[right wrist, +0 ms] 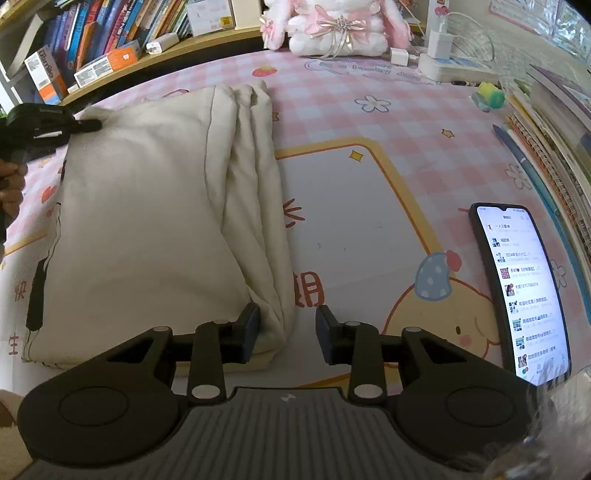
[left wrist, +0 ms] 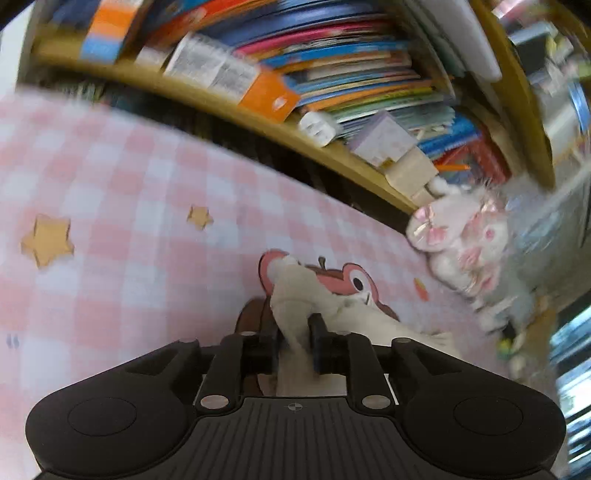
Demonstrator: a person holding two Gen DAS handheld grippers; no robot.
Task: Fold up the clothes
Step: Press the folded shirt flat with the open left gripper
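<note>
The counter (right wrist: 369, 110) wears a pink checked mat with stars, flowers and cartoon prints. Along its far edge runs a wooden shelf (right wrist: 192, 48) packed with books (right wrist: 110, 26); in the blurred left wrist view the same shelf (left wrist: 258, 122) tilts across the top.

The garment (right wrist: 155, 221), cream and folded into a thick rectangle, lies on the left half of the counter. Its stacked fold edges run along its right side, beside a white panel printed on the mat.

A white and pink plush (right wrist: 332, 29) sits at the far edge of the counter, and shows as a blur at the right of the left wrist view (left wrist: 465, 251). Right of it in the right wrist view stand a white charger and power strip (right wrist: 443, 62).

A phone (right wrist: 524, 291) lies near the right edge with its screen lit, next to a stack of notebooks (right wrist: 554, 147) and a pen (right wrist: 517, 147).

The right claw (right wrist: 287, 328) is spread wide and grips nothing; its left finger touches the near right corner of the garment and its right finger stands over bare mat.

The left claw (left wrist: 295, 332) is clamped on a bunch of the cream garment (left wrist: 295, 291), which rises between its fingers. From the right wrist view it (right wrist: 92, 125) is at the garment's far left corner, with a hand (right wrist: 9, 184) behind it
</note>
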